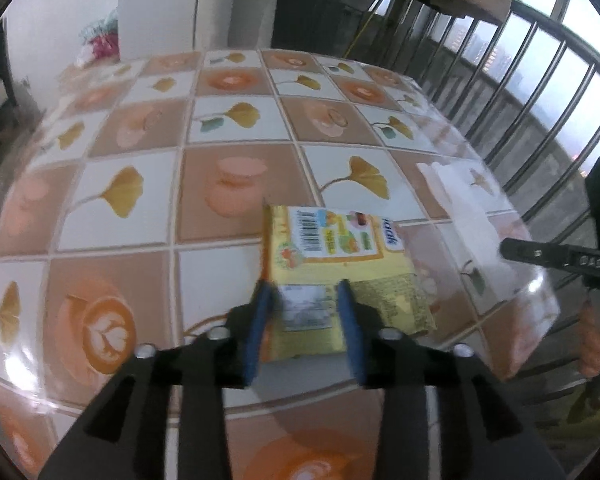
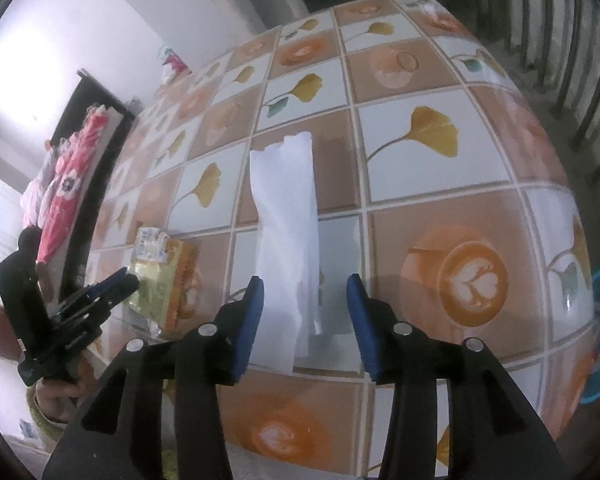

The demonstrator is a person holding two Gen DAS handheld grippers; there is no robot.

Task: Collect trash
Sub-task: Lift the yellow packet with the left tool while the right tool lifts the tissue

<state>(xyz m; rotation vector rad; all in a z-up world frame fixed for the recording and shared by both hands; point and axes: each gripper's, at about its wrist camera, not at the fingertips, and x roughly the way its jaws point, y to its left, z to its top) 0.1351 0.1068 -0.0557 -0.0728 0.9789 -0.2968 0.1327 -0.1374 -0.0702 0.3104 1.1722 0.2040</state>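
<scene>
Left gripper [image 1: 306,312]: jaws parted astride the near end of the yellow wrapper [image 1: 336,268], not clamped. Right gripper [image 2: 306,316]: parted over the white tissue [image 2: 288,240] near the desk [image 2: 440,168] front edge. Risk: both lie flat; the pads may slide over them or pinch only the plastic cover.

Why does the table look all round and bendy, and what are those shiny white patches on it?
Left wrist view: the fisheye lens bulges the table, and window light glares off its clear cover by the yellow packet. Right wrist view: same bulge, the far wall is washed out white, and the white tissue looks slightly blurred.
</scene>
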